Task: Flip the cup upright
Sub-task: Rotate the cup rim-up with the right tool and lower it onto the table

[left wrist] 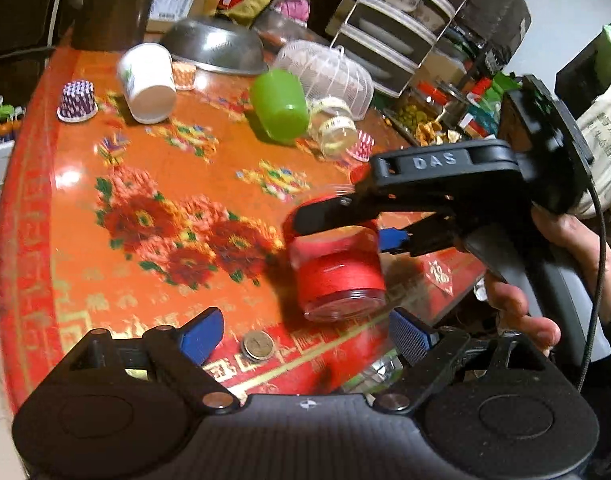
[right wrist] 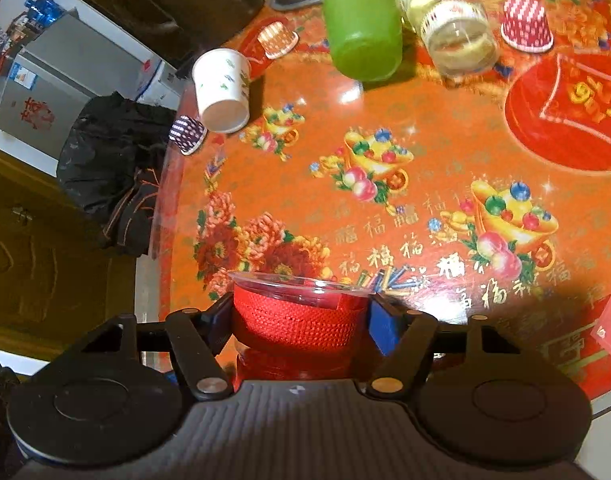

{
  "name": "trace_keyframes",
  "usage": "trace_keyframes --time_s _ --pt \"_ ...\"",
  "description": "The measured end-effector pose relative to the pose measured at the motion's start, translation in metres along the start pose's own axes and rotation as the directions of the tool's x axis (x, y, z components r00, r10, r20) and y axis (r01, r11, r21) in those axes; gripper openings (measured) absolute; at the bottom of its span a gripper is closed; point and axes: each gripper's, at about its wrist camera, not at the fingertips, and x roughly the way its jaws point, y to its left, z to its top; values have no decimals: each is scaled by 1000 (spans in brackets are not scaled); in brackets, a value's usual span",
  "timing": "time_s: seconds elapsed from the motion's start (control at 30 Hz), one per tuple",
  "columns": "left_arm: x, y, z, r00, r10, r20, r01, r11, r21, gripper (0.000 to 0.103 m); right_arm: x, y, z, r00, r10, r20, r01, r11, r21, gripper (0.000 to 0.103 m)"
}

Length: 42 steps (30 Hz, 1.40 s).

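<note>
Cluttered red floral table [right wrist: 425,128]. Your right gripper [right wrist: 301,316] clenched on red cup [right wrist: 301,312], mid-wall, near front edge. Left gripper [left wrist: 305,336] spread, empty. Cup looks light, thin plastic, crushable: squeeze gently below rim.

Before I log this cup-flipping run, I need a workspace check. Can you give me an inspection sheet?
Surface: table under an orange-red festive printed cover.
Job's things: red cup, clear-rimmed, gripped above the table.
Clutter: green cup, white paper cup and clear cup on their sides; small striped cups; coin; steel bowl.
Grippers: right tongs shut on the red cup; left tongs open.
Cables: black cord on right tool.
Surroundings: boxes, dish rack, door.
</note>
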Motion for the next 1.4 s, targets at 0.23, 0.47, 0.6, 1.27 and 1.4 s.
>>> trace_keyframes --time_s 0.23,0.47,0.6,1.27,1.4 --pt "3 5 4 1000 23 -16 -23 1000 -1 92 -22 0 -8 997 13 72 -12 1000 -21 69" --pt "3 1 1 1000 19 -23 -19 1000 13 92 -23 -5 -8 997 -2 78 4 1000 -19 69" --pt "2 4 0 1000 10 -2 -10 1000 4 92 -35 0 -11 984 -2 178 13 998 -63 69" --pt "-33 33 -6 981 -72 178 91 990 -104 92 -2 13 -93 374 154 915 439 839 -321 69" --pt "-36 37 -10 978 -79 193 102 989 -111 92 20 16 -83 456 150 877 387 854 -347 69"
